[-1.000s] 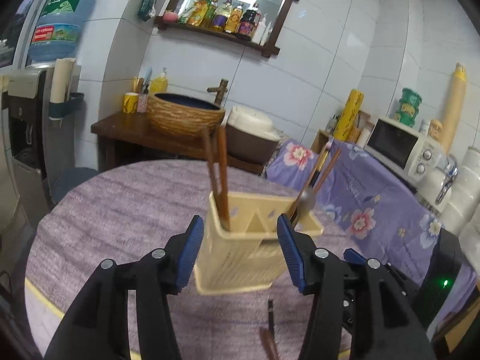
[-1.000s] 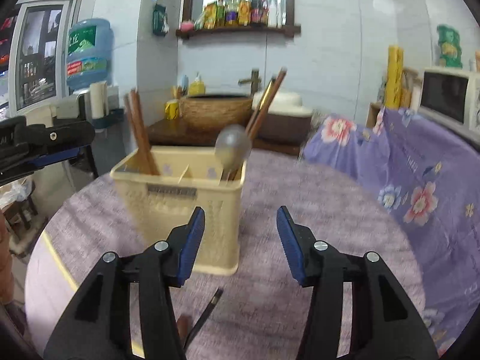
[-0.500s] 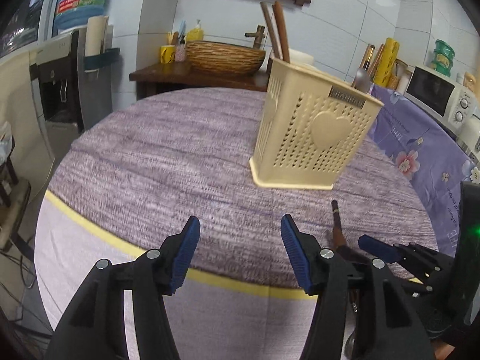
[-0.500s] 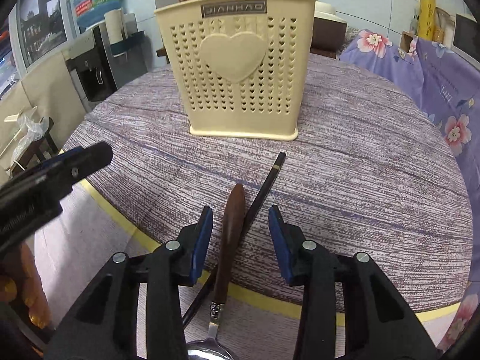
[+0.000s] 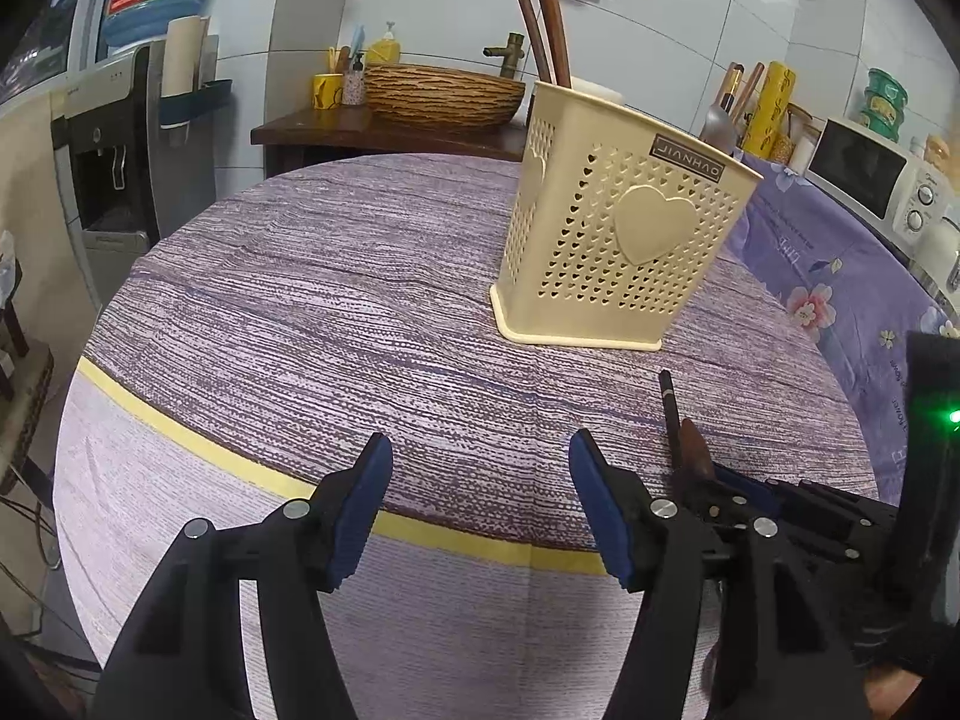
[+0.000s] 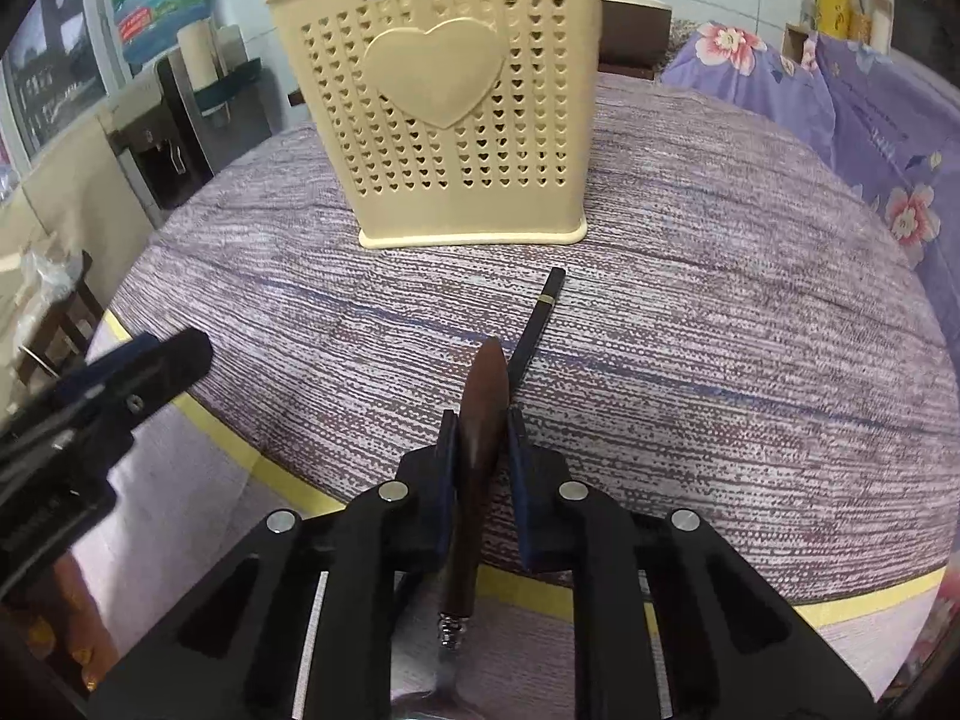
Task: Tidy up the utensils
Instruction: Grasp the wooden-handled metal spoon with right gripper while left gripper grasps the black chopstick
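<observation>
A cream heart-pierced utensil holder stands on the round purple-clothed table, with brown chopsticks and a spoon in it. In front of it lie a black chopstick and a spoon with a brown wooden handle. My right gripper is low over the table, its jaws closing with both pads against that handle. My left gripper hovers to the left near the table's front edge, its jaws opening with nothing between them.
A yellow tape stripe runs across the cloth near the front edge. A water dispenser stands left, a side table with a woven basket behind, and a microwave on a floral cloth right.
Both grippers came down from the height of the holder's top to just above the table. The right jaws narrowed around the spoon handle. The left jaws widened a little.
</observation>
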`<state>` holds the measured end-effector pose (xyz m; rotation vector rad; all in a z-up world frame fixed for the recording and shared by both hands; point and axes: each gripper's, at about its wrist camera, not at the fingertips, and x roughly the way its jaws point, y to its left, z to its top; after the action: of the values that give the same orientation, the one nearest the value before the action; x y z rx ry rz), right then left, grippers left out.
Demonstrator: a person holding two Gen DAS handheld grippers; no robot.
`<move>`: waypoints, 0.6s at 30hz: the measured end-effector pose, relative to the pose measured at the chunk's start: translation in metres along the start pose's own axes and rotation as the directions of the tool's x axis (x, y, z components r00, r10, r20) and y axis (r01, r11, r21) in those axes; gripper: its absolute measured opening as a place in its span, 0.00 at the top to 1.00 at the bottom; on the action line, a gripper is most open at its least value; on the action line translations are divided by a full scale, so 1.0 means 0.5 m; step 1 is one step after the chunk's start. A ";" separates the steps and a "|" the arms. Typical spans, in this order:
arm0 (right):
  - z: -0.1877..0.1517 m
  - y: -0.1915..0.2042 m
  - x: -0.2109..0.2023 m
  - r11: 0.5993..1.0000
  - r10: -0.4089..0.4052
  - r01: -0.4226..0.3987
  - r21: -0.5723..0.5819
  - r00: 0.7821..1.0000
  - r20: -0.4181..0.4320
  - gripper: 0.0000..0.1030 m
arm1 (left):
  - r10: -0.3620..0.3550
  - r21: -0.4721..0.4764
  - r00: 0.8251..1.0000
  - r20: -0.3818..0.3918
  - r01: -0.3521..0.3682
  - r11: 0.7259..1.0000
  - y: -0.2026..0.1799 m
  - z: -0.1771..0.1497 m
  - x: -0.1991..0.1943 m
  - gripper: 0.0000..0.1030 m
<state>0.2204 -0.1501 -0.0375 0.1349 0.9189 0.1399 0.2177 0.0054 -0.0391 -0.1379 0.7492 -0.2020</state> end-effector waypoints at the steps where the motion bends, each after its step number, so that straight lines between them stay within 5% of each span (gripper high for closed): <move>1: -0.001 -0.006 -0.006 1.000 0.014 -0.014 0.012 1.000 0.006 0.84 | -0.004 0.001 1.000 -0.004 0.004 1.000 -0.002 -0.001 0.002 0.41; 6: -0.006 -0.043 -0.045 0.996 0.050 -0.053 0.064 0.997 0.050 0.84 | -0.051 0.025 0.997 -0.049 0.052 0.998 -0.021 -0.002 0.017 0.41; 12: -0.016 -0.087 -0.082 0.994 -0.076 0.067 0.084 0.991 0.110 0.84 | -0.098 0.125 0.986 -0.138 0.115 0.985 -0.091 -0.008 0.050 0.41; 18: -0.025 -0.136 -0.083 0.986 -0.107 0.092 0.138 0.989 0.104 0.84 | -0.106 0.217 0.974 -0.199 0.149 0.965 -0.173 0.005 0.098 0.49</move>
<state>0.1899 -0.2235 -0.0248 0.2179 0.8221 -0.0222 0.2429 -0.0898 -0.0530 0.0555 0.8971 -0.4284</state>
